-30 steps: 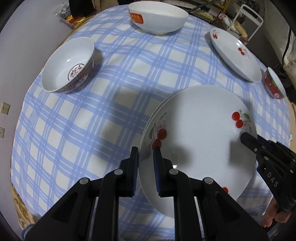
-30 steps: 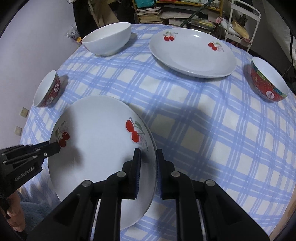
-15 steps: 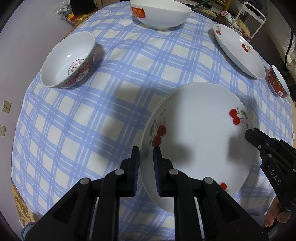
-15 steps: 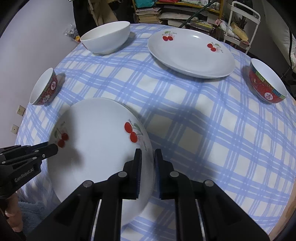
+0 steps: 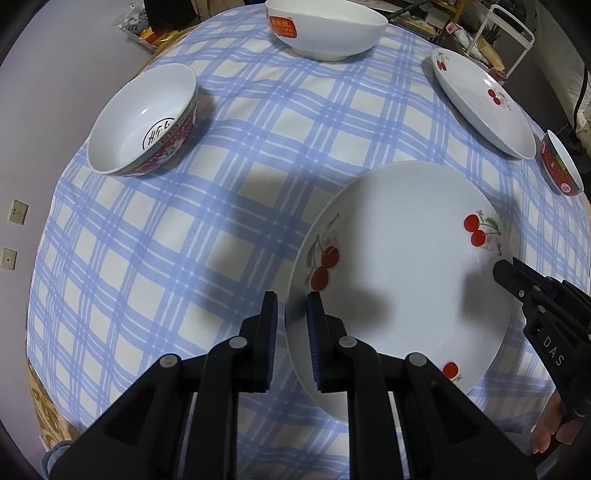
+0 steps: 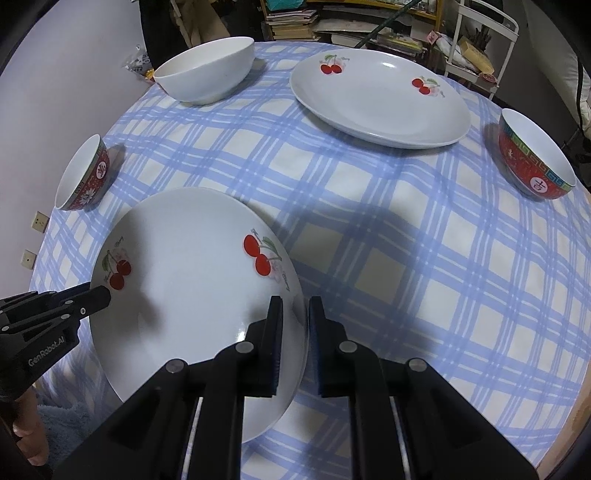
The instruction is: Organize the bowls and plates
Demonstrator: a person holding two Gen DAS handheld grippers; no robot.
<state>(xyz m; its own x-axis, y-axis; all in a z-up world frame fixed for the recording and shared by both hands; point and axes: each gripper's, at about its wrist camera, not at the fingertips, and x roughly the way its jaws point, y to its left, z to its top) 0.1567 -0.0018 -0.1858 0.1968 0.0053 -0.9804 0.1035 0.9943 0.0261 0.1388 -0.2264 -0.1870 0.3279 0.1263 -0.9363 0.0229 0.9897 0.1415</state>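
A white plate with red cherries (image 5: 402, 258) (image 6: 184, 280) hangs above the checked tablecloth, gripped on both sides. My left gripper (image 5: 291, 314) is shut on its left rim; my right gripper (image 6: 295, 317) is shut on its right rim. Each gripper shows in the other's view, the right gripper (image 5: 513, 273) on the plate's far edge and the left gripper (image 6: 96, 297) likewise. A second cherry plate (image 6: 376, 99) (image 5: 484, 107) lies at the back of the table.
A large white bowl (image 6: 207, 70) (image 5: 325, 29) stands at the back left. A red-patterned bowl (image 5: 144, 122) (image 6: 83, 173) sits at the left, another red bowl (image 6: 532, 155) (image 5: 559, 168) at the right. Shelves and a white rack stand behind the table (image 6: 388, 229).
The held plate has risen a little off the cloth and the table looks slightly farther away in both views. Both grips are unchanged.
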